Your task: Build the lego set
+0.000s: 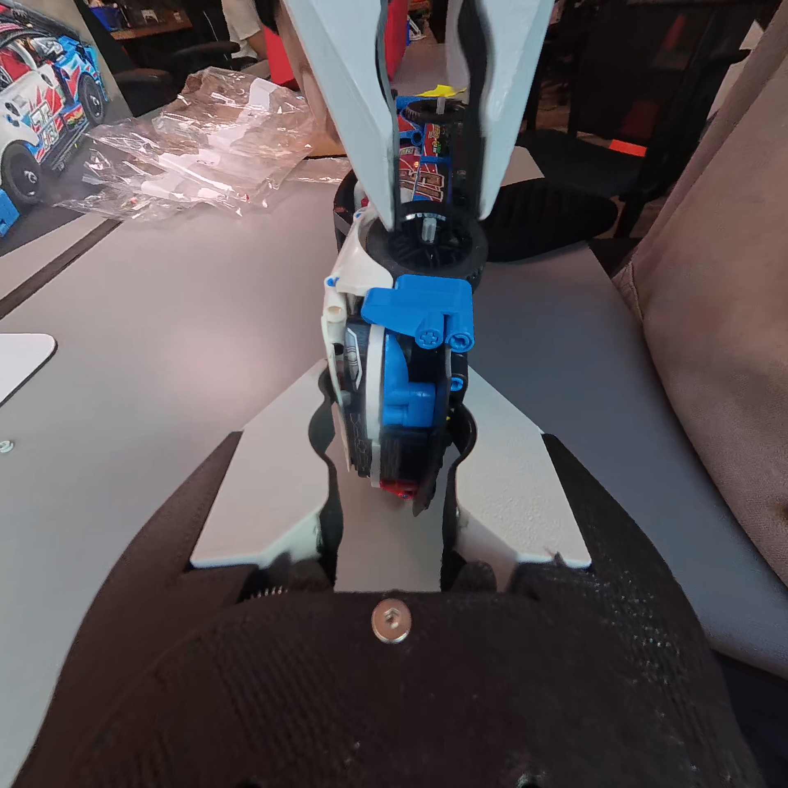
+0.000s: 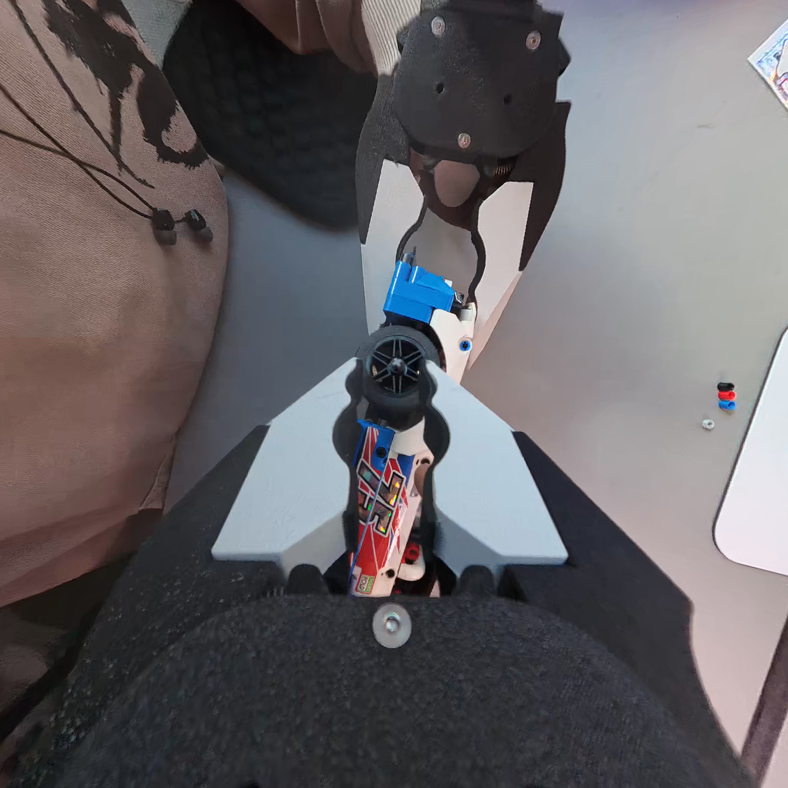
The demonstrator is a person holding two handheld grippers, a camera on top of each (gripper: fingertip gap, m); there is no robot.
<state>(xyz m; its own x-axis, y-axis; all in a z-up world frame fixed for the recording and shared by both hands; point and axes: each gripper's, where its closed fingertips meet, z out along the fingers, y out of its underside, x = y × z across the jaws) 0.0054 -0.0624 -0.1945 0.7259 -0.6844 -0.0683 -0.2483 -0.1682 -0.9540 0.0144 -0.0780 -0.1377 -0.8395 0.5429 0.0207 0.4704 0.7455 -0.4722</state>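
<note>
A part-built lego car [image 1: 401, 371], white, blue, black and red with stickers, is held on its side above the grey table [image 1: 170, 341]. My left gripper [image 1: 394, 375] is shut on its blue and white end. My right gripper [image 1: 435, 213] comes in from the far side and is shut on the stickered body by a black wheel [image 1: 426, 243]. In the right wrist view my right gripper [image 2: 392, 379] clamps the car [image 2: 383, 490] just behind the wheel [image 2: 394, 366], and the left gripper [image 2: 426, 324] holds the blue end [image 2: 415, 294] opposite.
Clear plastic bags [image 1: 204, 149] lie on the table at the far left, beside the set's box [image 1: 38, 119]. Small loose red, blue and black pieces [image 2: 725, 396] lie by a white board [image 2: 754, 469]. A person's brown sleeve [image 1: 725, 298] is close at the right. My right fingertips sit around 6 cm from my left ones.
</note>
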